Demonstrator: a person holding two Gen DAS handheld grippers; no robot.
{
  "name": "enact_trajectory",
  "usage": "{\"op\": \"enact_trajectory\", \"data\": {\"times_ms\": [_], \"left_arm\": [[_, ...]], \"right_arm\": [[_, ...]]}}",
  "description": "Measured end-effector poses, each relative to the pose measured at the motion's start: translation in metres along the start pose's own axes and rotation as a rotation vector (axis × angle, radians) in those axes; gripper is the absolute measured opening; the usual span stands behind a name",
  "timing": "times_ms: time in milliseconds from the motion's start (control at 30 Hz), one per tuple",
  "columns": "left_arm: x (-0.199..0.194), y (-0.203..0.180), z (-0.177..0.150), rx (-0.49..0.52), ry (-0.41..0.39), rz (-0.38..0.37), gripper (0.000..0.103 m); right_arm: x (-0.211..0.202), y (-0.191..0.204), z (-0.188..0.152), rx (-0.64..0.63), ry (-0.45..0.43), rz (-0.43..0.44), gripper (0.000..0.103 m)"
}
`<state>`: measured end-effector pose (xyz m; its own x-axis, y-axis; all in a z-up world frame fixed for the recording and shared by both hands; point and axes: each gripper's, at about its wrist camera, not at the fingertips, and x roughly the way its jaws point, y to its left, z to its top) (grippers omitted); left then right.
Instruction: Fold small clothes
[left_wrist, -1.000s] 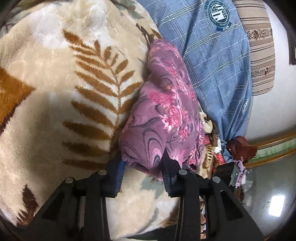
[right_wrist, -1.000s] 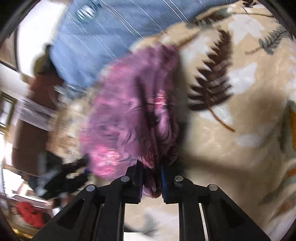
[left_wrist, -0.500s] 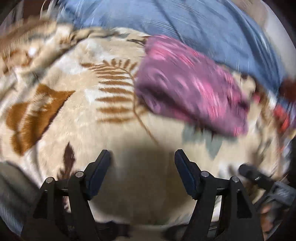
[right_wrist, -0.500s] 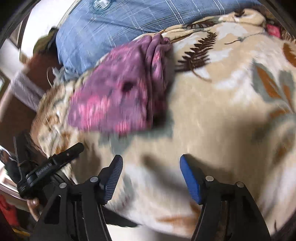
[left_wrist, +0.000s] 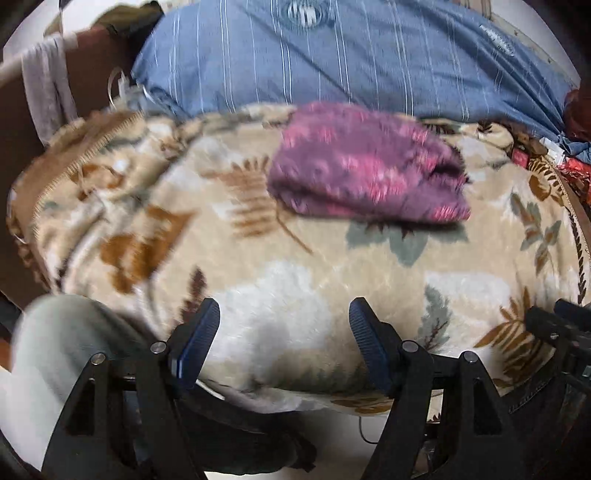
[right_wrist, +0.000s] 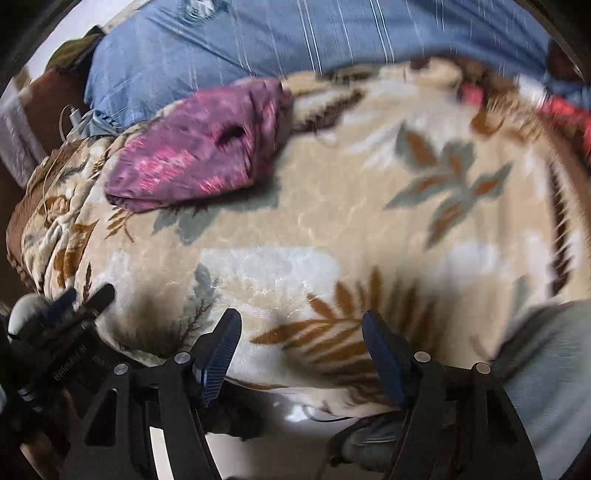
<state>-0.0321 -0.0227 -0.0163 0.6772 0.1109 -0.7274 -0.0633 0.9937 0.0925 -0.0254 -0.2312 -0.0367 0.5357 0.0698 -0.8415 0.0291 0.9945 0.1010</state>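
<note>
Folded purple floral garment (left_wrist: 365, 166), a soft rounded bundle of thin printed cloth, lying on a plush cream blanket (left_wrist: 295, 295) with brown fern and grey leaf motifs, ahead of and well apart from both grippers. Left gripper (left_wrist: 284, 341) and right gripper (right_wrist: 301, 354): black rigid frames with ribbed blue pads, jaws having just been opening and now spread apart over bare blanket, nothing between them. Beyond the garment, a smooth blue pillow (left_wrist: 351, 62) with pale stripes.
</note>
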Motion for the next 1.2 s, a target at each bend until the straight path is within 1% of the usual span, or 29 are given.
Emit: {"op": "enact_trajectory", "data": {"times_ms": [33, 100, 233, 333, 433, 467, 567, 733, 833, 1200], "left_arm": [[-0.006, 0.002, 0.004, 0.003, -0.010, 0.006, 0.073], [-0.027, 0.007, 0.012, 0.004, -0.040, 0.016, 0.073], [-0.062, 0.019, 0.026, -0.017, -0.072, 0.000, 0.073], [-0.085, 0.027, 0.035, -0.037, -0.087, -0.014, 0.073], [-0.101, 0.036, 0.041, -0.083, -0.094, -0.030, 0.073], [-0.106, 0.039, 0.044, -0.096, -0.097, -0.047, 0.073], [-0.117, 0.043, 0.047, -0.105, -0.109, -0.063, 0.077], [-0.127, 0.046, 0.047, -0.101, -0.128, -0.044, 0.077], [-0.130, 0.046, 0.044, -0.104, -0.134, -0.040, 0.077], [-0.128, 0.036, 0.039, -0.077, -0.116, -0.036, 0.078]], "right_arm": [[-0.012, 0.001, 0.000, -0.013, -0.015, -0.004, 0.070], [-0.036, 0.003, 0.003, -0.023, -0.037, 0.028, 0.070], [-0.089, 0.006, 0.015, -0.008, -0.102, 0.091, 0.073], [-0.119, 0.012, 0.023, 0.009, -0.159, 0.115, 0.076], [-0.134, 0.019, 0.032, 0.015, -0.184, 0.110, 0.077], [-0.139, 0.023, 0.035, 0.016, -0.192, 0.110, 0.077], [-0.141, 0.034, 0.038, 0.001, -0.198, 0.114, 0.078], [-0.141, 0.046, 0.036, -0.005, -0.200, 0.110, 0.078], [-0.142, 0.049, 0.034, -0.005, -0.204, 0.103, 0.078], [-0.143, 0.049, 0.030, -0.006, -0.207, 0.091, 0.078]]}}
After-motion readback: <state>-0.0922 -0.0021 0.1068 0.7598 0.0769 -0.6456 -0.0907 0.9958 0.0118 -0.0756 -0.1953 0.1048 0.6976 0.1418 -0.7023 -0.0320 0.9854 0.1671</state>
